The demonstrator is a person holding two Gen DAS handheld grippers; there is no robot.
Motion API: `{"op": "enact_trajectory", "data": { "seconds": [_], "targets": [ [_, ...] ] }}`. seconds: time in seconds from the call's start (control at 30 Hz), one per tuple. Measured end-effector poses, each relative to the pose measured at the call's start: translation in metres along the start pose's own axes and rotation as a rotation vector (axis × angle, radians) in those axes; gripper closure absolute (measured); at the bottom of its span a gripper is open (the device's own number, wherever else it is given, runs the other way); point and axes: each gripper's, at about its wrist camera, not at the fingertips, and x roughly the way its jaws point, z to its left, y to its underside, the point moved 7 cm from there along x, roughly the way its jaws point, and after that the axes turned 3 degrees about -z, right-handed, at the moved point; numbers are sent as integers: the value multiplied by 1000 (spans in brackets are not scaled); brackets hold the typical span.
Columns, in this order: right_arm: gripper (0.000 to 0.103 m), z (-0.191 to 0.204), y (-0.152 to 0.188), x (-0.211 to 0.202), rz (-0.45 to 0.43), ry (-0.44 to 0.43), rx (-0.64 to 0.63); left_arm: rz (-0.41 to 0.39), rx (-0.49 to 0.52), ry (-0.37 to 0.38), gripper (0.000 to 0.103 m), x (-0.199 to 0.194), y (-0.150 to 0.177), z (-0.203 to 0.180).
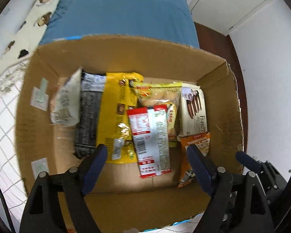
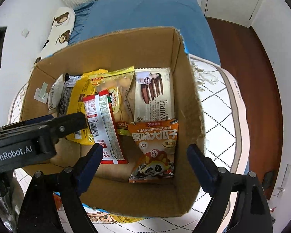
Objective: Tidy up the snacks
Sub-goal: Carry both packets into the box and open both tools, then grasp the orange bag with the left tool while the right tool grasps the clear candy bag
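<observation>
An open cardboard box (image 1: 126, 50) (image 2: 114, 46) holds several snack packs. A red and white pack (image 1: 151, 139) (image 2: 102, 124) lies on top in the middle. Beside it are a yellow bag (image 1: 116, 108) (image 2: 77, 101), a black pack (image 1: 89, 114), a biscuit bag (image 1: 159, 95) (image 2: 118, 91), a white Franzzi wafer pack (image 1: 194, 110) (image 2: 155, 95) and an orange seed pack (image 1: 197, 145) (image 2: 155, 147). My left gripper (image 1: 147, 155) is open and empty above the red pack; it also shows in the right wrist view (image 2: 48, 128). My right gripper (image 2: 145, 155) is open and empty above the orange pack.
The box stands on a white quilted mattress (image 2: 219, 101) next to a blue sheet (image 1: 122, 13) (image 2: 145, 11). A bear-print pillow (image 2: 62, 27) (image 1: 38, 15) lies at the left. Dark wooden floor (image 2: 248, 58) is at the right. A colourful pack (image 2: 110, 218) pokes out under the box's near wall.
</observation>
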Motion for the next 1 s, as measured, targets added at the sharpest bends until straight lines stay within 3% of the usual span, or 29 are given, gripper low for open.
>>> {"op": "enact_trajectory", "data": {
  "seconds": [0.33, 1.0],
  "targets": [
    [13, 7, 16, -42, -101, 30, -32, -149, 16, -67, 19, -59, 14, 32],
    [13, 41, 85, -168, -400, 35, -73, -473, 63, -101, 19, -175, 107, 32]
  ]
}}
